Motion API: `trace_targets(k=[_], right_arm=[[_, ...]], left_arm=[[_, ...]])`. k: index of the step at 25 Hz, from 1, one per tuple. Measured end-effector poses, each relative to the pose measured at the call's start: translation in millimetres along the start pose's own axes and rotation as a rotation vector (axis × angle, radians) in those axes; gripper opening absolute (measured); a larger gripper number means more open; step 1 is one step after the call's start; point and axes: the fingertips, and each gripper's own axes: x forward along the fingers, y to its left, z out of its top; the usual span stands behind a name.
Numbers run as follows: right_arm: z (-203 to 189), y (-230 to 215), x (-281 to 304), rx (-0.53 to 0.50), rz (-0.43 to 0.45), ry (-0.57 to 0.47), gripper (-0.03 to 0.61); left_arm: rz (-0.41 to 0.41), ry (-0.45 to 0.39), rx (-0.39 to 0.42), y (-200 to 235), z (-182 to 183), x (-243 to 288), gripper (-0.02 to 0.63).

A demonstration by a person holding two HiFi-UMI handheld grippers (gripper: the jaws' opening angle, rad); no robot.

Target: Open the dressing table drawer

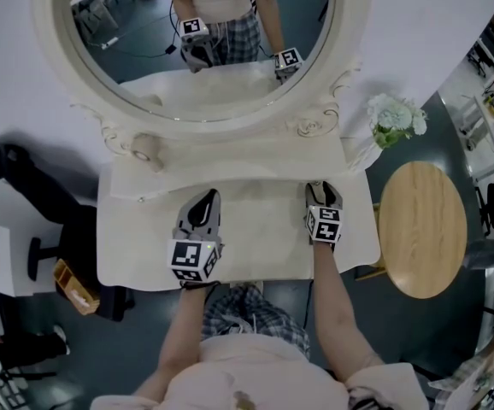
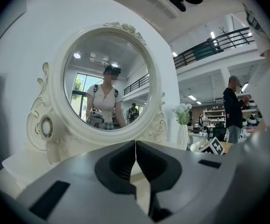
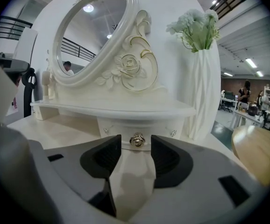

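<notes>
Right gripper (image 1: 321, 190) over dressing table (image 1: 255, 248)

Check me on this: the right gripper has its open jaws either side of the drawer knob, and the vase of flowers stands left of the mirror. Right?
No. The vase of flowers stands right of the mirror, as the head view shows. The rest holds: the right gripper has its open jaws either side of the drawer knob.

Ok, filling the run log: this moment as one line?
right gripper: open, drawer knob between jaws | left gripper: shut, empty | drawer: closed
</notes>
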Motion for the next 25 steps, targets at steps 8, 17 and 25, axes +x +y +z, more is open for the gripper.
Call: trace_targets(k=[8,17,25], right_arm=[[-0.4,-1.3,4.1,-0.005,-0.001,0.011,0.18],[-0.1,-2.7,8.6,-0.006,-0.014,0.023,0.109],[0.0,-2.9,8.8,-0.018,-0.017,0.028,0.106]], left_arm=[[0.012,0.007,0.004,4.6,-1.7,-1.5,0.028],[0.023,0.01,0.003,7.3,-1.5,-0.1,0.028],[0.018,0.005,0.003,5.0,-0.4,1.2,0.028]])
